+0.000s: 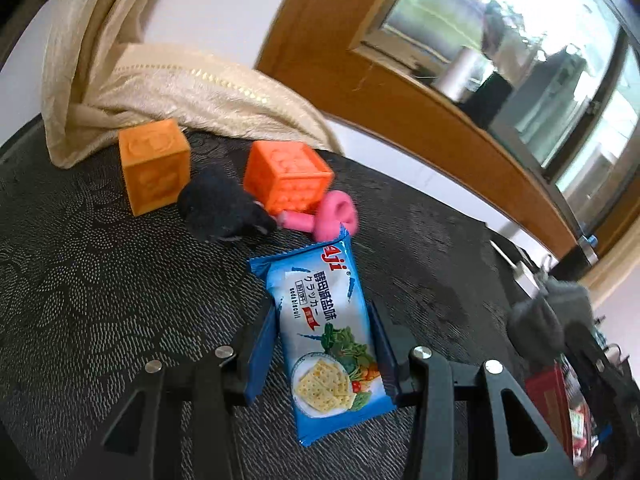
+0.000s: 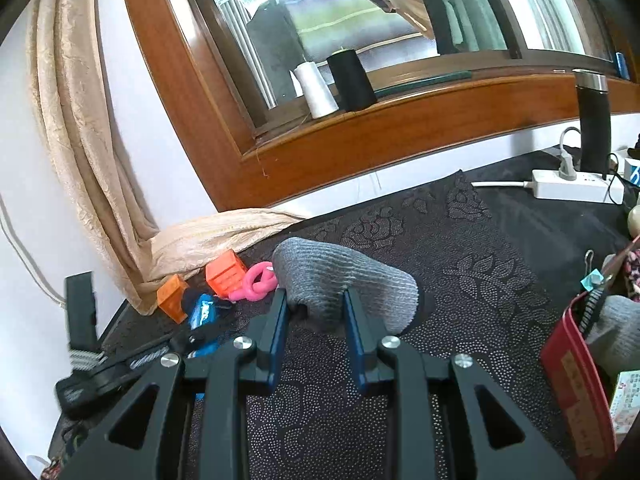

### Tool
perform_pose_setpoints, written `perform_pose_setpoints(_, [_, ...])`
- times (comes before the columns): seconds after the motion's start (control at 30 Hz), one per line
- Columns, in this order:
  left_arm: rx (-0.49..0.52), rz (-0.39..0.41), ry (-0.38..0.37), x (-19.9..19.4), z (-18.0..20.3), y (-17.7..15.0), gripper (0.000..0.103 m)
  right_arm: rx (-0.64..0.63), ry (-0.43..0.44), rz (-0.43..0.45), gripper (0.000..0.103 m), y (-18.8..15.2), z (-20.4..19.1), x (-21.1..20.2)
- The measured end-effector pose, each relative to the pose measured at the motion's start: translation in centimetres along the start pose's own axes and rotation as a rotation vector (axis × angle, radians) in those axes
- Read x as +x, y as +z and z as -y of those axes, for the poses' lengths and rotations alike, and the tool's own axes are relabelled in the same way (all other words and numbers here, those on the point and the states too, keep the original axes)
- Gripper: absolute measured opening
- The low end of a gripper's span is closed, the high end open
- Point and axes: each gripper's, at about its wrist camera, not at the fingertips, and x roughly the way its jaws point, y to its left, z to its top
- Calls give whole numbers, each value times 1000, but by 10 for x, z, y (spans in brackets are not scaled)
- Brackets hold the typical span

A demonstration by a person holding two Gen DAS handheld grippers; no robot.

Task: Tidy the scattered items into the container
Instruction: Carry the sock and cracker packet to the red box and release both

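Note:
My left gripper [image 1: 324,340] is shut on a blue soda-cracker packet [image 1: 328,332], which stands up between the blue pads, off the dark cloth. Beyond it lie two orange cubes [image 1: 154,164] [image 1: 288,176], a black rolled sock [image 1: 220,208] and a pink ring toy [image 1: 332,216]. My right gripper [image 2: 316,312] is shut on a grey sock [image 2: 344,280], which bulges above the fingers. The red container [image 2: 572,368] stands at the right edge with another grey sock inside it. In the right wrist view the blue packet [image 2: 204,310] shows far left, near the cubes.
A beige curtain [image 1: 160,80] drapes onto the table's back left corner. Behind runs a wooden window frame [image 2: 360,136] with thread spools [image 2: 318,88] on its sill. A white power strip [image 2: 576,188] and a black flask [image 2: 594,128] stand at the back right.

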Motion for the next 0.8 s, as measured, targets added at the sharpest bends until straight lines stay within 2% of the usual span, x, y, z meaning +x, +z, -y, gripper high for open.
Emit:
perform_pose_setpoints(0.17, [51,-3,-61,-16,22,-15,47,8,0,60,29,7,0,-29])
perform_pose_setpoints(0.33, [105,6,-127,-27,52,-22,47,5,-37,122,29,0,17,-83])
perform_pose_setpoints(0.57, [214,-19,-232,-38,118,-45,47,69,-198,173,30,-23,82,-169])
perform_pose_setpoints(0.8, [343,-81,-354,-44,199,-82,47,165,-367,219,30,-48,151,-249])
